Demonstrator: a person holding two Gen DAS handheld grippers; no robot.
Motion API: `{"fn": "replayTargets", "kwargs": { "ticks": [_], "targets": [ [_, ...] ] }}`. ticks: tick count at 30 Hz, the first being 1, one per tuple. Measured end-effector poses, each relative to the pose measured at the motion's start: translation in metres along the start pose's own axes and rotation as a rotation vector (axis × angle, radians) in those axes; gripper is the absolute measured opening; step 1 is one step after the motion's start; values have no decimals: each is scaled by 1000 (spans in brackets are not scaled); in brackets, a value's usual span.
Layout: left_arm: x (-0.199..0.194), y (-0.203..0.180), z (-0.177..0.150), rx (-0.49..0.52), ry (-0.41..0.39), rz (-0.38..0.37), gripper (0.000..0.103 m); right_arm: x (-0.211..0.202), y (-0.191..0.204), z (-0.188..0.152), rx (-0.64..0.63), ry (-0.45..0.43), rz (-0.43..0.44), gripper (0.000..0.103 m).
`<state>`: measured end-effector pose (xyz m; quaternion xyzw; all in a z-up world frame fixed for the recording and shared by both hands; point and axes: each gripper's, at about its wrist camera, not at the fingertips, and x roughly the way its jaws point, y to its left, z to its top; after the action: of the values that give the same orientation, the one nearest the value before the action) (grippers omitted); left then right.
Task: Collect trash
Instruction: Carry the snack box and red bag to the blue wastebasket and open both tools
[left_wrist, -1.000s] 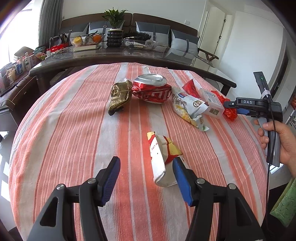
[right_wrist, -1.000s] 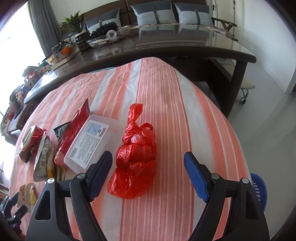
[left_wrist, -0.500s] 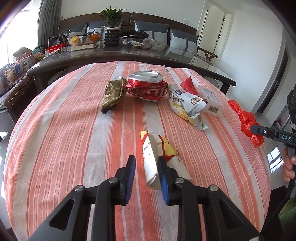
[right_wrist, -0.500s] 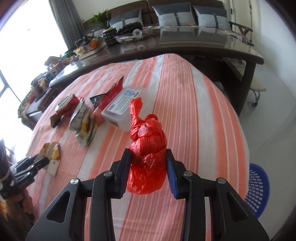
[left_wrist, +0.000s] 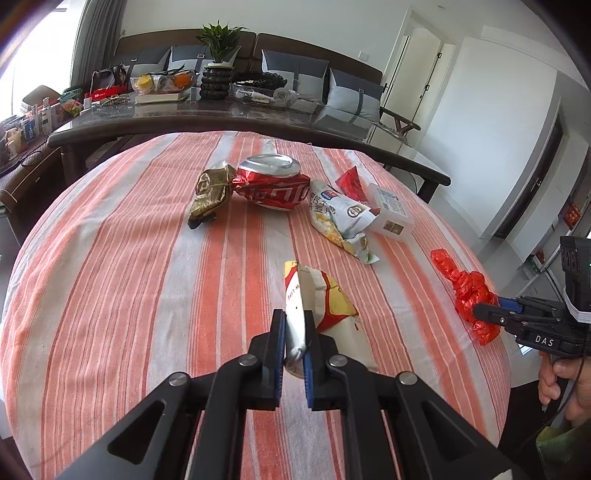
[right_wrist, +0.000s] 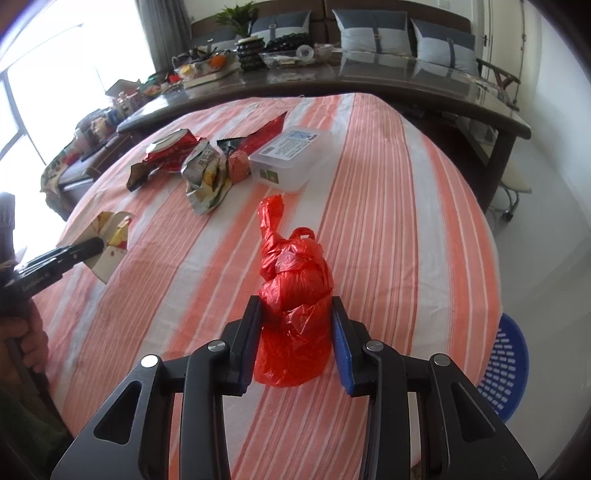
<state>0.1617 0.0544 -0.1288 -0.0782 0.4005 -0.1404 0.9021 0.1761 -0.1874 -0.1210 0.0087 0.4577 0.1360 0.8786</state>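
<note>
Both grippers are gripping trash on the striped table (left_wrist: 110, 280).

The left gripper (left_wrist: 294, 332) is pinching the near edge of a white, red and yellow wrapper (left_wrist: 325, 306) between nearly closed pads, the wrapper lying toward the table's near side. The right gripper (right_wrist: 295, 325) is squeezing a knotted red bag (right_wrist: 291, 291) with its pads partly apart and pressing both sides, close to the table's right edge. Farther back, a gold wrapper (left_wrist: 210, 192), a crushed can (left_wrist: 273, 184), a snack bag (left_wrist: 336, 218) and a clear box (left_wrist: 391, 210) are sitting in a row, touching or just beside one another. A blue basket (right_wrist: 506, 365) is standing on the floor past the right edge.
</note>
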Motion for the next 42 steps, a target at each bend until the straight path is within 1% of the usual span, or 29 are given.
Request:
{"fn": "replayTargets", "kwargs": {
  "ticks": [4,8,11,13,19,21,24,28,33,37,42],
  "targets": [
    [-3,-24,3,41,-6,-18,8,4,-3,-4,0,18,7,36],
    [-2,-59,7,86,0,-61,8,-10,-12,-4,27,-18,29,36],
    [5,-94,11,124,17,-117,8,-25,-30,-1,60,-48,33,36],
    [13,-122,15,152,33,-164,8,-34,-49,-2,89,-64,15,36],
    [43,-220,23,274,75,-277,8,-66,-126,-16,204,-90,-102,36],
    [57,-250,24,305,96,-302,8,-75,-154,-24,242,-85,-142,36],
    [82,-292,23,332,139,-342,8,-80,-195,-35,306,-56,-195,36],
    [114,-339,19,360,186,-374,8,-76,-244,-49,378,-15,-248,36],
    [155,-379,5,383,249,-389,8,-63,-291,-70,471,19,-272,36],
    [187,-399,-4,389,295,-386,8,-51,-312,-82,518,44,-258,36],
    [220,-411,-14,401,339,-367,9,-43,-329,-86,529,63,-249,36]
  ]
}}
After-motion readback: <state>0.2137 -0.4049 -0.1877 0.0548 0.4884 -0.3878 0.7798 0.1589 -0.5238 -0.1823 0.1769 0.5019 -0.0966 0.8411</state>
